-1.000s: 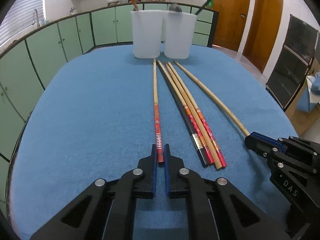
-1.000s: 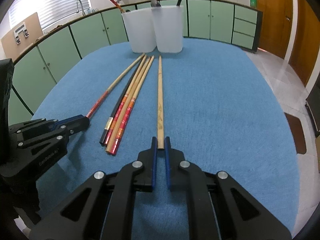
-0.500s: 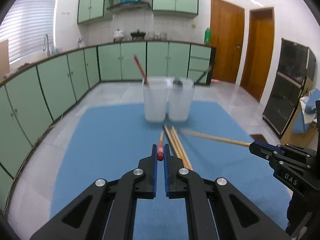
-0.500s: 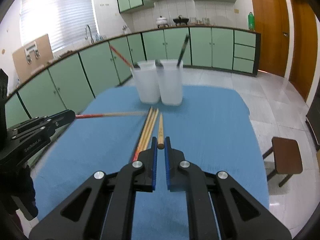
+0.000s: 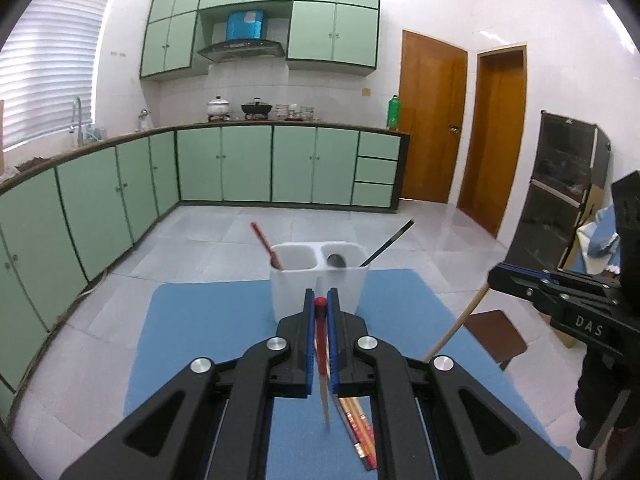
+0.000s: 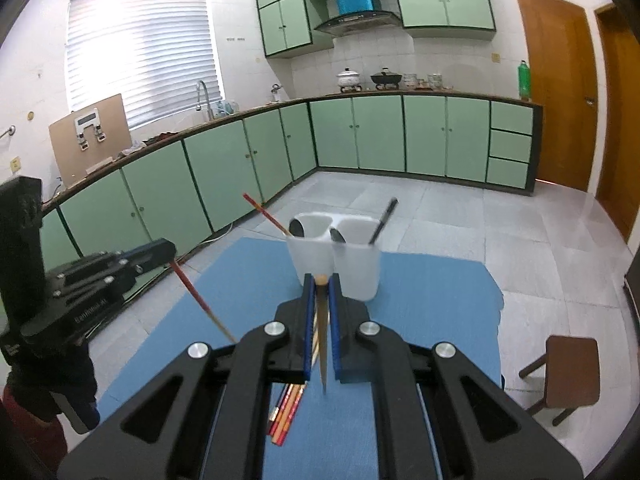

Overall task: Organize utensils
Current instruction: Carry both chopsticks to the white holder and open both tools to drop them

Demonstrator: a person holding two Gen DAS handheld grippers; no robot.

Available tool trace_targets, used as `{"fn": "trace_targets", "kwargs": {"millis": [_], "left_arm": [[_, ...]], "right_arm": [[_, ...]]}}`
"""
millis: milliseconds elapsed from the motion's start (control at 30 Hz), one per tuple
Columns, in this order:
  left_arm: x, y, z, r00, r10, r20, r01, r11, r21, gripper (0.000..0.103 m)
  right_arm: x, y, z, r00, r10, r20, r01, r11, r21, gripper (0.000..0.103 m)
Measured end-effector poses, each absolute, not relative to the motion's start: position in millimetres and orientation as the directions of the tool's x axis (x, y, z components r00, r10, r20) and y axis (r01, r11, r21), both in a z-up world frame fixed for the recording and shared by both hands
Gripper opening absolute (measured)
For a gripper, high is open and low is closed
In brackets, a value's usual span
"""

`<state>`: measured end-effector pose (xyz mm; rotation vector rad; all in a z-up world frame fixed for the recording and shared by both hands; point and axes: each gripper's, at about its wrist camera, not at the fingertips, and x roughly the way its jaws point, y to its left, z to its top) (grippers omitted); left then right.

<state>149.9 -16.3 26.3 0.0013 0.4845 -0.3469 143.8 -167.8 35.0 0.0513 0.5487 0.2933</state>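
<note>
Closest to the left wrist camera: left gripper [image 5: 320, 312] clamped on red-ended chopstick [image 5: 319, 303], red butt up between the blue pads, shaft hanging down and tapering below the jaws, clear of the blue cloth [image 5: 208, 332]. Same picture on the right: right gripper [image 6: 320, 292] clamped on plain bamboo chopstick [image 6: 321, 280], butt up, shaft hanging down off the cloth. From the left view, right gripper seen at the right edge, bamboo stick slanting down from it toward the table's right side. From the right view, left gripper seen at the left edge, red stick slanting down from it over the table's left side.

Below the grippers, near edge of the table: loose bundle of chopsticks [image 6: 286, 408] lying flat on the cloth, side by side, red and orange bands at the near ends.

Far edge, centre: white double-cup holder [image 5: 319, 280], upright. Left cup holds one red-ended stick leaning left. Right cup holds a dark-handled utensil [image 6: 383, 221] leaning right, plus a spoon bowl at the divider.

Beyond the table, right side: small brown stool [image 6: 570, 372] on the floor tiles. Farther back: green cabinets [image 5: 248, 164] along the wall.
</note>
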Motion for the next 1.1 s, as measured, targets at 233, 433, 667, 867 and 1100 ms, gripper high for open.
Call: {"fn": "trace_targets", "kwargs": {"millis": [233,433,667,867,1100], "left_arm": [[163.2,-22.3,46.7,0.831,-0.358,-0.426,0.364,0.929,-0.071,0.006],[190.7,-28.9,86.2,0.866,-0.361,-0.345,0.369,0.928,-0.046,0.006],[247.5,-40.8,130.7,0.918,-0.326,-0.226,0.331,0.944,-0.017,0.006],[299.1,-54.4,122.7,0.936,-0.276,-0.22,0.286,0.958,0.016,0.006],[336.1,-61.1,76.4,0.917,-0.26,-0.304,0.273,0.962,0.001,0.006]], "right_arm": [[160.9,-166.3,74.2,0.826,0.31,-0.471,-0.297,0.949,0.103,0.006],[185.8,-168.8,119.5,0.871,0.305,-0.386,-0.297,0.951,0.081,0.006],[241.1,-180.4,166.9,0.924,0.263,-0.279,-0.253,0.965,0.072,0.006],[298.3,-190.8,158.5,0.929,0.23,-0.29,-0.215,0.973,0.081,0.006],[340.2,-188.0,114.6,0.907,0.206,-0.366,-0.189,0.978,0.084,0.006]]}}
